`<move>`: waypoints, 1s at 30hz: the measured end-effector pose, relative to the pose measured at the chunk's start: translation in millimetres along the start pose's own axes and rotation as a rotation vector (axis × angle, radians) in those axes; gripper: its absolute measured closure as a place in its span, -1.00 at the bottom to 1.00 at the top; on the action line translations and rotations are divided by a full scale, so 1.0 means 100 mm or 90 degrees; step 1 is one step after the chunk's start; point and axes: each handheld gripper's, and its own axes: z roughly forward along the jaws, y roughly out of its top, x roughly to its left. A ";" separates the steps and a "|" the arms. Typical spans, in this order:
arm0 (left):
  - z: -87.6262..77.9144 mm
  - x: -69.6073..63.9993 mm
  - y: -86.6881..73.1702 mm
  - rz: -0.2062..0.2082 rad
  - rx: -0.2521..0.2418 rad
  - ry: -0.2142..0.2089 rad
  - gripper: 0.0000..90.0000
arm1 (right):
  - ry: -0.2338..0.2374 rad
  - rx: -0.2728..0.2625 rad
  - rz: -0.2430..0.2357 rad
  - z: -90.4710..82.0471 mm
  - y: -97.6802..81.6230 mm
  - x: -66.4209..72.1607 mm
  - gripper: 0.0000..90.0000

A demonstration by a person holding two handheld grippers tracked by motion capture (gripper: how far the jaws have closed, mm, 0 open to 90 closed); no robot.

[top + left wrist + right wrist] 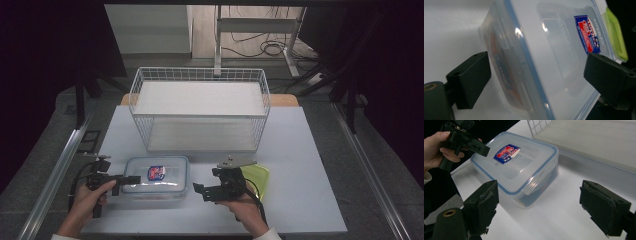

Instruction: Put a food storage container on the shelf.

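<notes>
Food container [156, 175] sits between the left tool's [131, 180] spread jaws; right tool [199, 189] gapes empty.

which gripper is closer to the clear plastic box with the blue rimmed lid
Left. The left gripper straddles the clear plastic box at its left end; the right gripper is open just off its right end.

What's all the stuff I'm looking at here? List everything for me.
Food container: one, clear with blue-trimmed lid and red-and-blue sticker, front left of table.
Green lid: one, lime green, right of the container, partly behind the right gripper.
Wire basket: one, white, two-tiered, back of table.
Table: one, pale grey.
Left gripper: black, open, jaws straddling the container's left edge.
Right gripper: black, open, beside the container.
Hands: two, holding the grippers.
</notes>
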 end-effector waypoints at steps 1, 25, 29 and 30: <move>-0.01 -0.01 0.00 0.005 -0.003 -0.002 -0.78 | 0.001 0.001 -0.001 0.00 0.00 -0.01 -0.65; -0.06 -0.04 -0.03 0.017 -0.027 0.002 -0.49 | 0.016 0.063 0.168 0.73 0.15 0.03 -0.65; -0.06 -0.04 -0.03 0.019 -0.028 0.004 -0.49 | 0.019 0.080 0.184 0.84 0.15 -0.04 -0.66; -0.06 -0.04 -0.03 0.020 -0.029 0.004 -0.50 | 0.016 0.087 0.186 0.85 0.15 -0.04 -0.67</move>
